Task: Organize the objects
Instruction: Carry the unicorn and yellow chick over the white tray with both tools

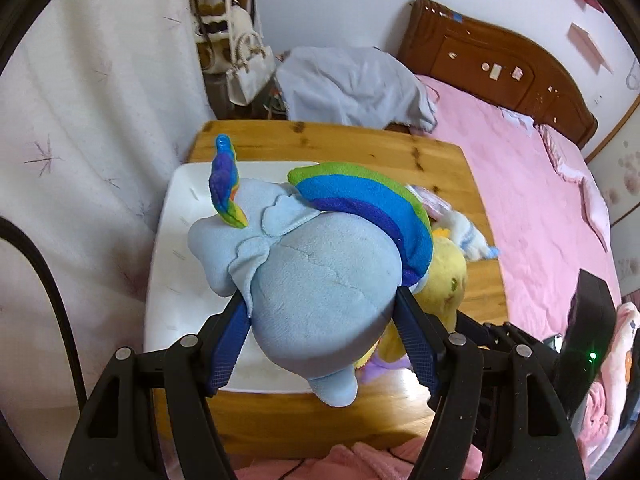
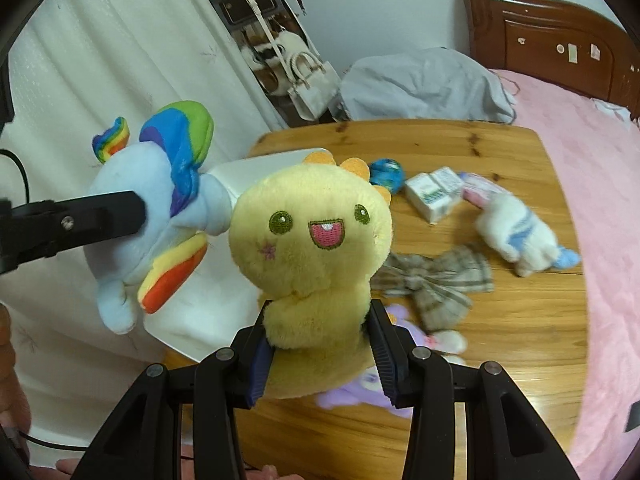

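Observation:
My left gripper [image 1: 320, 308] is shut on a light blue plush pony [image 1: 320, 280] with a rainbow mane, held in the air over the white tray [image 1: 180, 216]. In the right wrist view that pony [image 2: 132, 208] hangs at the left with a left finger [image 2: 92, 216] across it. My right gripper [image 2: 318, 320] is shut on the body of a yellow plush toy [image 2: 312, 232] with a smiling face, lifted above the wooden table [image 2: 500, 340]. The yellow toy [image 1: 448, 280] peeks out behind the pony in the left wrist view.
On the table lie a white and blue plush [image 2: 520, 236], a checked bow [image 2: 436, 280], a purple plush [image 2: 360, 396], small white cartons [image 2: 434, 192] and a blue ball [image 2: 386, 174]. A pink bed [image 1: 540, 208] borders the table; a white curtain [image 1: 80, 140] hangs at left.

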